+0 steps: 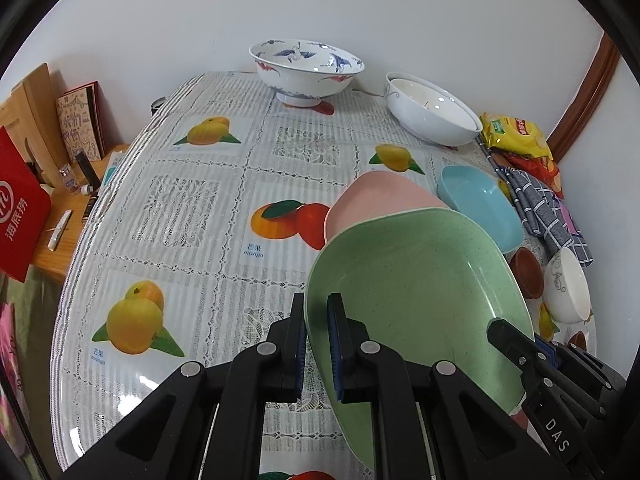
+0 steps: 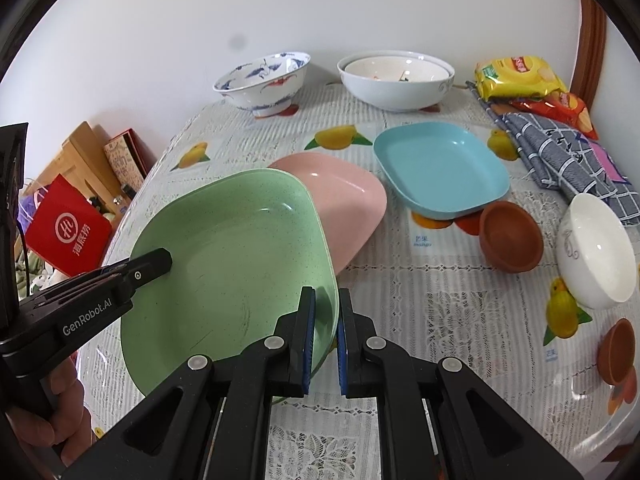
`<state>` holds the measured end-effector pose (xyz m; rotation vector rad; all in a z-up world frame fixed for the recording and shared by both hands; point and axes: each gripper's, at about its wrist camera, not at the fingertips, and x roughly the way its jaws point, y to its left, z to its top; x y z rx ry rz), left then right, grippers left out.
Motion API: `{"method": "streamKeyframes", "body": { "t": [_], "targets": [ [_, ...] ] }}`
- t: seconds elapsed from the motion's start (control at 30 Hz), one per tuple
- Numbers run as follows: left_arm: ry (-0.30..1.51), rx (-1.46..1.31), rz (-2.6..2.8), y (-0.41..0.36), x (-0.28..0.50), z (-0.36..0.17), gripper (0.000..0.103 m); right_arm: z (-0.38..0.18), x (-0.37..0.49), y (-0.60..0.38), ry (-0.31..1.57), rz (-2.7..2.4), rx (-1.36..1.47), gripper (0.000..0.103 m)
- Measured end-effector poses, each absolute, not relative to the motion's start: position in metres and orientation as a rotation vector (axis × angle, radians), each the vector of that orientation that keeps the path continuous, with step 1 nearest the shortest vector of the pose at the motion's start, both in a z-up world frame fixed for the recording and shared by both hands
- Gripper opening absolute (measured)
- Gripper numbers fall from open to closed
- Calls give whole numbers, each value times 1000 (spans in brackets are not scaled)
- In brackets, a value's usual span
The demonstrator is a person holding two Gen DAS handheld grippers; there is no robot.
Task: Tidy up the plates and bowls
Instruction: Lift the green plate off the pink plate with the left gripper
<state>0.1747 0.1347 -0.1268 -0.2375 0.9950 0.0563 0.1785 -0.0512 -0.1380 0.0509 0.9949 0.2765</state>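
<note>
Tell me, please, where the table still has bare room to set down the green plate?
Bare cloth spreads left of the pink square plate, toward the crane-painted porcelain bowl. The right side is crowded: blue square plate, brown clay cups, small white bowl, checked cloth.

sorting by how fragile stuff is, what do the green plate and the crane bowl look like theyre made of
Green plate: probably plastic or melamine; matte, speckled, thin rim, fine scratches inside. Crane bowl: likely glazed porcelain; glossy white with painted blue cranes, sharp highlights and a raised foot. Treat the bowl as the more fragile.
</note>
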Motion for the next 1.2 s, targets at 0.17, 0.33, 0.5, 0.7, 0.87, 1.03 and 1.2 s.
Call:
{"method": "streamKeyframes", "body": {
  "t": [0.17,0.33,0.5,0.7,0.87,1.03,1.2],
  "targets": [
    [1014,-238,69,135,184,-134,10,-148,189,-52,1023,283,56,10],
    [1019,-240,81,135,194,-136,10,-152,200,-50,1031,290,51,10],
    [1024,-236,86,134,208,-139,10,-155,213,-51,1031,297,54,10],
    [1034,-240,90,133,222,-142,10,-161,230,-51,1037,300,53,10],
    [1043,-235,92,131,231,-146,10,-165,241,-52,1044,294,46,10],
    [1040,-224,96,129,238,-146,10,-168,247,-52,1044,292,41,10],
    [1039,-220,94,129,244,-146,10,-167,257,-52,1040,293,24,10]
  ]
}}
